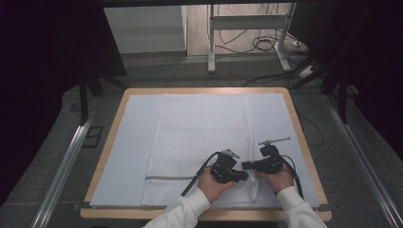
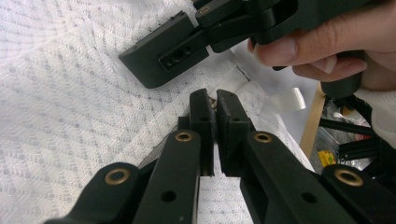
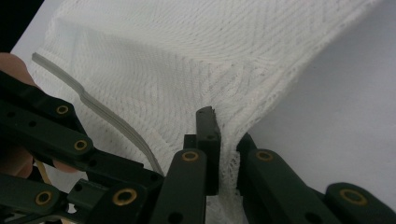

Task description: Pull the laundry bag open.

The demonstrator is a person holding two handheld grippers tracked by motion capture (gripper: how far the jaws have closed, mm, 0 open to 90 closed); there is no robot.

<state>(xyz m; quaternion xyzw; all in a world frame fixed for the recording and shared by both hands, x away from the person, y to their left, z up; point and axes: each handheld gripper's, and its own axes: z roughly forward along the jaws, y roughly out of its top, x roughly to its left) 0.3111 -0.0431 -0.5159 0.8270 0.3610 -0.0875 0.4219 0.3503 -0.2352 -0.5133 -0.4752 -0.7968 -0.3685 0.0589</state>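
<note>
A thin white towel (image 1: pixel 199 137) is lying flat at the centre of the desk (image 1: pixel 108 142). Both the left gripper (image 2: pixel 211 100) and right gripper (image 3: pixel 219 122) are pinching its lower-right corner; the soft, light, limp cloth is probably best held along its hems.

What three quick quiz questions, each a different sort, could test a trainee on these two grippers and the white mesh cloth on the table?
1. True or false: the right gripper has its jaws closed on the edge of the white mesh cloth.
2. Multiple choice: where on the cloth are both grippers working? A) far edge B) near right corner C) near left corner
3. Short answer: what lies directly under the cloth, covering the wooden table?

Key:
1. True; the hem is pinched between its pads.
2. B; the left gripper is shut at the same corner.
3. A pale blue sheet.
</note>
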